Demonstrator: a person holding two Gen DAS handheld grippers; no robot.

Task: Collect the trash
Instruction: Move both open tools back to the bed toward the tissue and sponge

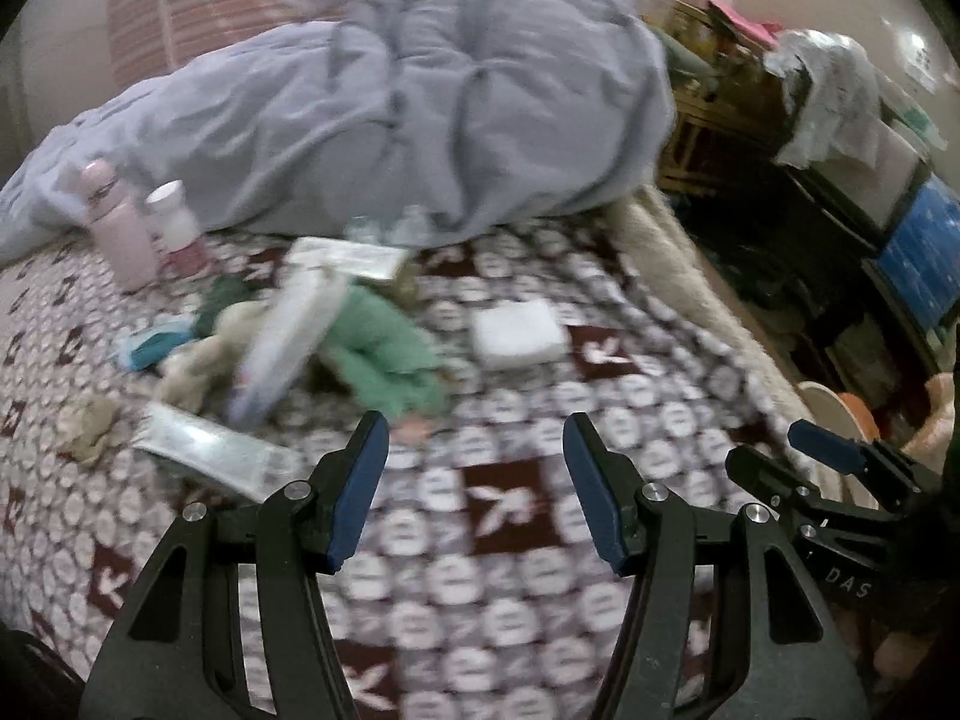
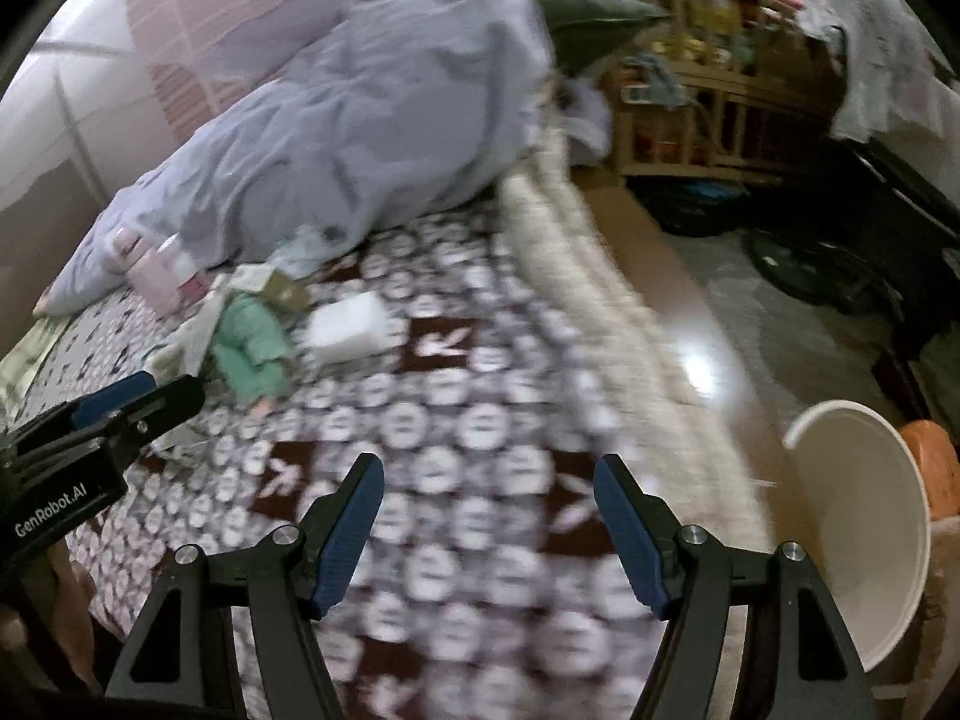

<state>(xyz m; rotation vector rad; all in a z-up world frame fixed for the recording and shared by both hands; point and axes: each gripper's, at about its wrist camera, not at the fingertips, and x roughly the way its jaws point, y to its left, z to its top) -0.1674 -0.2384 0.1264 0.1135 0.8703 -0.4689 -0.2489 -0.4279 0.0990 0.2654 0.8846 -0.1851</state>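
Observation:
Litter lies on a patterned bed cover [image 1: 510, 570]: a white tube-like box [image 1: 288, 336], a silvery wrapper [image 1: 210, 450], a flat white packet [image 1: 345, 257], a white folded pad [image 1: 517, 333], a crumpled brown scrap [image 1: 90, 426] and a green cloth [image 1: 384, 360]. My left gripper [image 1: 474, 444] is open and empty, hovering short of the pile. My right gripper [image 2: 489, 477] is open and empty over the cover; it also shows in the left wrist view [image 1: 834, 450]. The pad [image 2: 351, 327] and green cloth [image 2: 252, 354] lie ahead to its left.
A grey duvet [image 1: 390, 96] is heaped at the back. Two pink bottles [image 1: 120, 228] stand at the left. A white bin [image 2: 864, 540] stands on the floor right of the bed, beside an orange object [image 2: 933, 462]. Cluttered wooden shelves [image 2: 690, 90] line the far right.

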